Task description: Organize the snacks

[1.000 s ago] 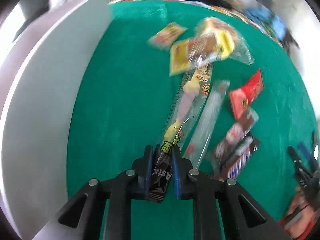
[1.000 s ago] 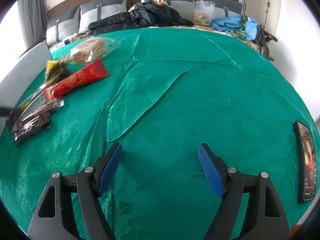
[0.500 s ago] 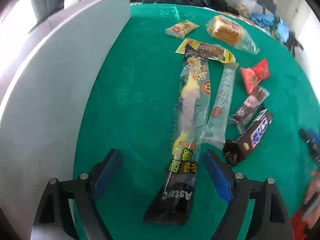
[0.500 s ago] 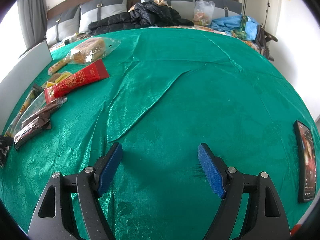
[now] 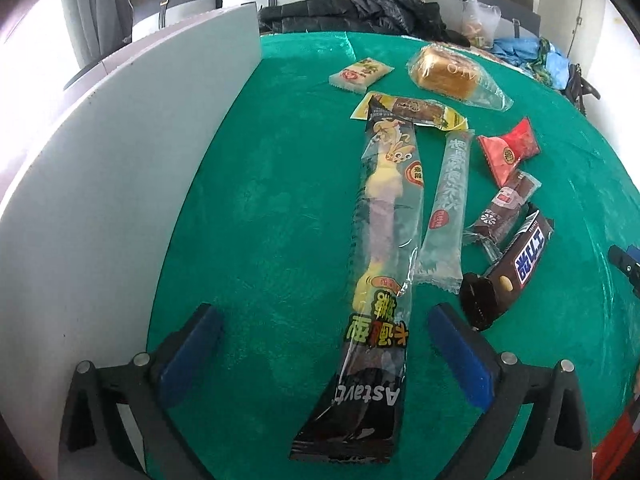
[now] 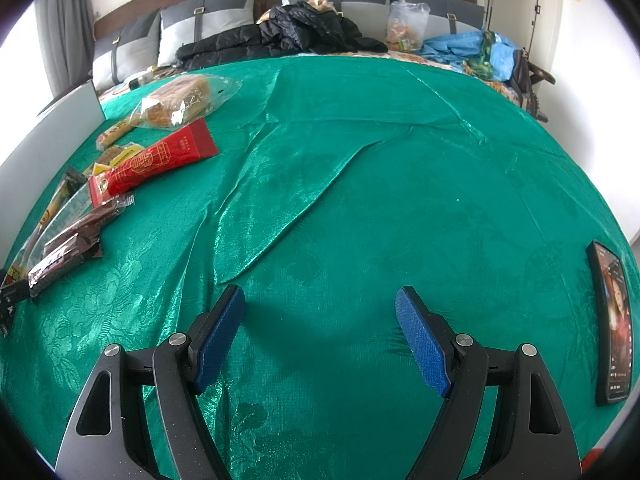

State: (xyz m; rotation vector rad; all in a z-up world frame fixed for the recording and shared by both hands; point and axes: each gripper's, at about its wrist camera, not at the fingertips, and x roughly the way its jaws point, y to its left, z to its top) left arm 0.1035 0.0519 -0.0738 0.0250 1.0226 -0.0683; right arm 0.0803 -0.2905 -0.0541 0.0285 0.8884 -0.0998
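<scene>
Snacks lie in a row on the green cloth (image 5: 260,220). A long clear packet with a black end (image 5: 376,280) lies flat between the wide jaws of my left gripper (image 5: 320,320), whose jaws are opening and touch nothing. To its right are a pale green stick packet (image 5: 444,208), a small brown bar (image 5: 504,208), a dark chocolate bar (image 5: 516,264), a red packet (image 5: 508,152), a bread bag (image 5: 452,76). My right gripper (image 6: 320,308) is open over bare cloth, with the red packet (image 6: 156,160) and bread bag (image 6: 184,98) far to its left.
A white board (image 5: 100,200) stands along the left edge of the cloth. A phone (image 6: 612,320) lies near the right edge. Black jackets (image 6: 288,32), pillows and bags lie behind the cloth. The tip of the other gripper (image 5: 626,258) shows at right.
The left gripper has let go of the long packet's black end and spread wide; the packet now lies flat on the cloth. The right gripper has not moved.
</scene>
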